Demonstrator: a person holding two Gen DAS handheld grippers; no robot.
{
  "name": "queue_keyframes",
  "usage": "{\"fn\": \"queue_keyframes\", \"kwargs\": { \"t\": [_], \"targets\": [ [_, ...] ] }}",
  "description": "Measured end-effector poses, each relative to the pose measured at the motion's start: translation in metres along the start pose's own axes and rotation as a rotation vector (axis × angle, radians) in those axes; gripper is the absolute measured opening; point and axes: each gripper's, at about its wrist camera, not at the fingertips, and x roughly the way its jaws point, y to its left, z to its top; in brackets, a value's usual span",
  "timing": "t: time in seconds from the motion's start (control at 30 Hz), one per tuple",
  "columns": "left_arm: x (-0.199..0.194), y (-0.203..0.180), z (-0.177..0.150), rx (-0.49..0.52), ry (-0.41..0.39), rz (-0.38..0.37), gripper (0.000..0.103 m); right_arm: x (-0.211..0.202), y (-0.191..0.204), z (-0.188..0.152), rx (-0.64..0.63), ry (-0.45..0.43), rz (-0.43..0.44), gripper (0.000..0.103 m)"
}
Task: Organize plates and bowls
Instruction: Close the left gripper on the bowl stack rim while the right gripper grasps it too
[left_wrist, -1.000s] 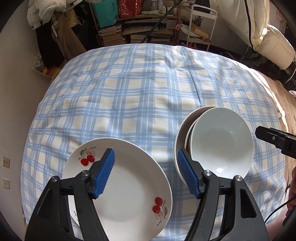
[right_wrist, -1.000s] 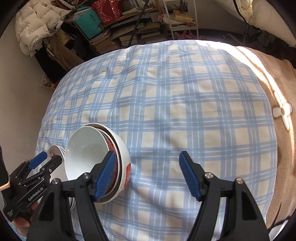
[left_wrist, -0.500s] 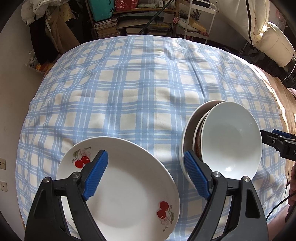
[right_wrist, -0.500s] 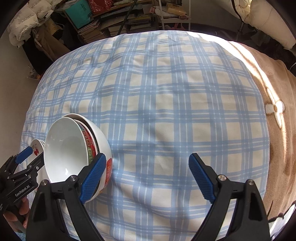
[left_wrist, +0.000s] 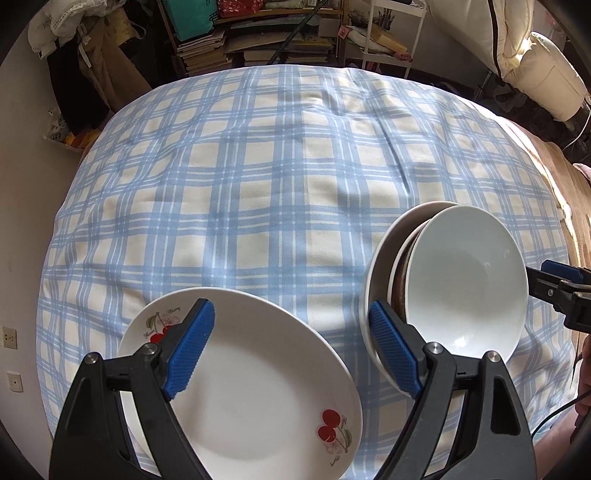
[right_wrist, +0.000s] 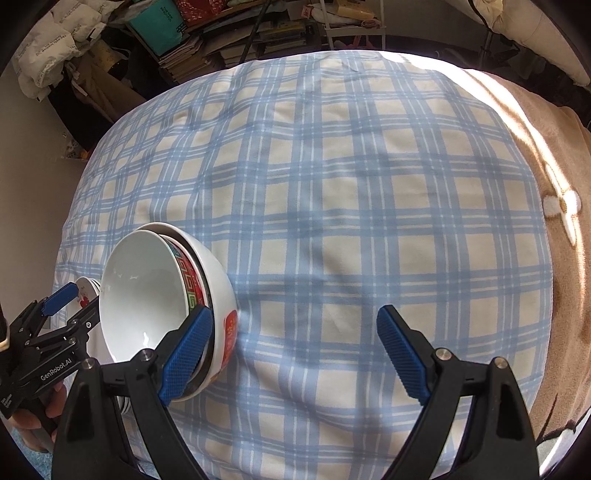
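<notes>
1. Blue-and-cream plaid cloth (left_wrist: 258, 177) covers the surface; most of it is bare, with all the dishes grouped at the near edge.
2. Cherry-print white plate (left_wrist: 251, 387) lies flat at the near-left edge of the cloth. Right wrist view shows more rims under it (right_wrist: 123, 402), so it tops a small plate stack; count cannot be told.
3. Nested bowl stack (left_wrist: 461, 280) sits just to the right of the plate, also at the near edge. Tilted, not level.
4. Stack make-up: plain white bowl (right_wrist: 140, 291) innermost, a bowl with a red and green patterned band (right_wrist: 188, 280) around it, a white bowl with a red label (right_wrist: 223, 295) outermost.
5. Left gripper (left_wrist: 288, 350): jaws spread wide, nothing pinched. It hovers over the plate; left pad (left_wrist: 188, 350) overlaps the plate's far-left rim area, right pad (left_wrist: 393, 350) overlaps the left rim of the bowl stack. Contact with either cannot be told.
6. Right gripper (right_wrist: 295, 354): jaws spread wide, nothing pinched. Left pad (right_wrist: 186, 354) overlaps the bowl stack's near-right side, right pad (right_wrist: 404, 354) is over bare cloth.
7. Brown blanket with white flower print (right_wrist: 561, 206) runs along the right edge of the cloth, sunlit.
8. Shelves of books (left_wrist: 258, 40) stand past the far edge.
</notes>
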Motion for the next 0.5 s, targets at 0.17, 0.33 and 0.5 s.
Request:
{"fn": "queue_keyframes", "kwargs": {
  "t": [0.17,0.33,0.5],
  "targets": [
    [-0.0006,-0.0005,-0.0011,-0.007,0.007,0.013,0.085,0.0020,0.0061,-0.0011,-0.031,-0.006,-0.021,0.095],
    [-0.0002,-0.0008,-0.0012,-0.005,0.010,0.013,0.085,0.0022,0.0037,-0.0001,-0.019,-0.007,-0.023,0.095],
    [0.0016,0.0007,-0.0017,-0.012,0.020,-0.025,0.075,0.0021,0.0070,-0.0011,-0.031,-0.012,-0.029,0.095]
  ]
}}
